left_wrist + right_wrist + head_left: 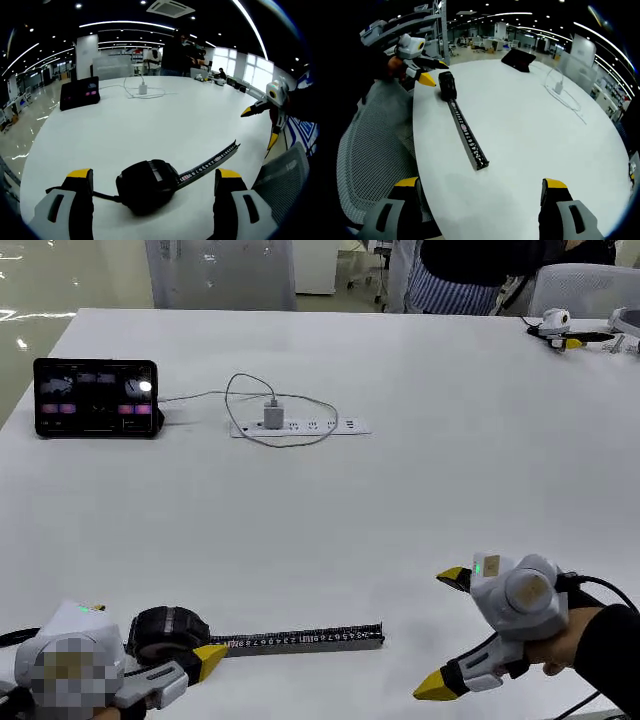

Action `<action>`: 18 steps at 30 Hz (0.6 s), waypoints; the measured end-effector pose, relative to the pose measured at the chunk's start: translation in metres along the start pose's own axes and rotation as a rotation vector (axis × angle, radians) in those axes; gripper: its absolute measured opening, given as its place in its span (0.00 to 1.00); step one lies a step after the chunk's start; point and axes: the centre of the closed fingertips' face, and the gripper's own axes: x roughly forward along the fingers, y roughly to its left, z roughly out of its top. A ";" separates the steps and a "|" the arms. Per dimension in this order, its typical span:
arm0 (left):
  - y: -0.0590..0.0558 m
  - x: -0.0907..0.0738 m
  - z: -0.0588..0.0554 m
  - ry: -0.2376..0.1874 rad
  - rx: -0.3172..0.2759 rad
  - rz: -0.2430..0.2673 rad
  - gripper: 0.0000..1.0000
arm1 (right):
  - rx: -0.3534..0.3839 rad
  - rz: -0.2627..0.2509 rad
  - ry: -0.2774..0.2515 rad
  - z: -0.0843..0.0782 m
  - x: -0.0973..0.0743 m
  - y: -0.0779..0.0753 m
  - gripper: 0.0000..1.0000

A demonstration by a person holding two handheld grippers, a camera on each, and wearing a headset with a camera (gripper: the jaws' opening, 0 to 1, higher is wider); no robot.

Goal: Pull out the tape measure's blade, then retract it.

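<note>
Both the left gripper (154,173) and right gripper (481,182) have fingers apart; unclamped, the tape measure (147,187) could skid when its blade (210,162) whips back.

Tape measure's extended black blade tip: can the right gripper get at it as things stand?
Probably yes. The right gripper is open and faces the black blade's tip, with bare white table between them.

You're at a big white bench (450,490) in an open-plan office-lab: long ceiling strip lights (130,23), square ceiling air vent (170,7), bright side windows (255,72), grey mesh office chair (365,150), grey metal storage racks (415,22), glossy pale floor (40,280).
</note>
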 end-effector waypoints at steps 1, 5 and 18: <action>-0.001 0.002 0.000 -0.005 -0.004 -0.001 0.99 | -0.016 0.009 0.008 0.002 0.002 0.000 0.99; -0.003 0.005 -0.002 -0.028 -0.020 0.013 0.99 | -0.066 0.031 0.024 0.008 0.010 0.001 0.99; 0.011 0.013 0.000 -0.063 -0.048 0.110 0.99 | -0.159 0.092 0.104 0.009 0.036 0.001 0.99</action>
